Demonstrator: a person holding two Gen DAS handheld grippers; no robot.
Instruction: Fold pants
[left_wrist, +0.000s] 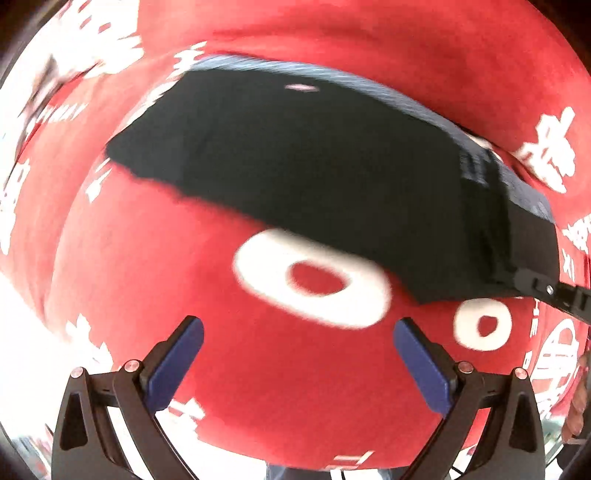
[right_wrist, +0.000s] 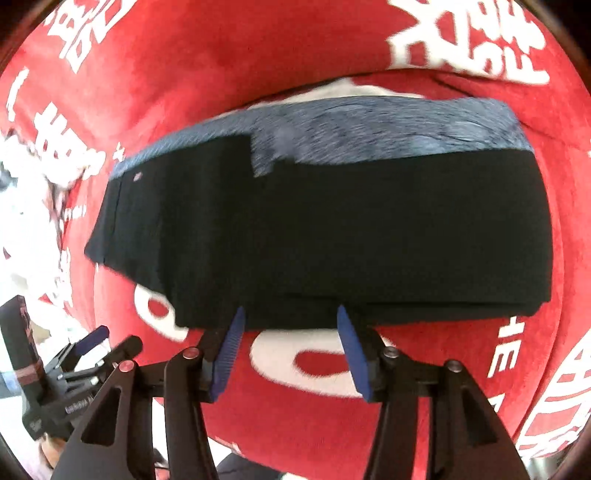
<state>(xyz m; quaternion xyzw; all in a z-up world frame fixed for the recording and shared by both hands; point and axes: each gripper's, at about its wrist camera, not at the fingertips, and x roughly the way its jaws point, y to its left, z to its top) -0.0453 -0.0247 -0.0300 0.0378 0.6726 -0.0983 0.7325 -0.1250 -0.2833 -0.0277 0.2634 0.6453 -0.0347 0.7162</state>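
Note:
The black pants (left_wrist: 314, 170) lie folded in a flat rectangle on a red cloth with white print; they also show in the right wrist view (right_wrist: 332, 236). A blue-grey garment (right_wrist: 388, 129) lies under their far edge. My left gripper (left_wrist: 298, 328) is open and empty, hanging over the red cloth short of the pants' near edge. My right gripper (right_wrist: 290, 314) is open, its fingertips (right_wrist: 343, 317) at the pants' near folded edge, nothing between them. In the left wrist view the right gripper (left_wrist: 554, 291) shows at the pants' right corner. The left gripper (right_wrist: 92, 343) shows at lower left of the right wrist view.
The red cloth (left_wrist: 258, 369) with large white characters and rings covers the whole surface. A bright white area (left_wrist: 22, 332) lies beyond the cloth's left edge. A dark red-brown box (right_wrist: 22, 343) stands at the far left of the right wrist view.

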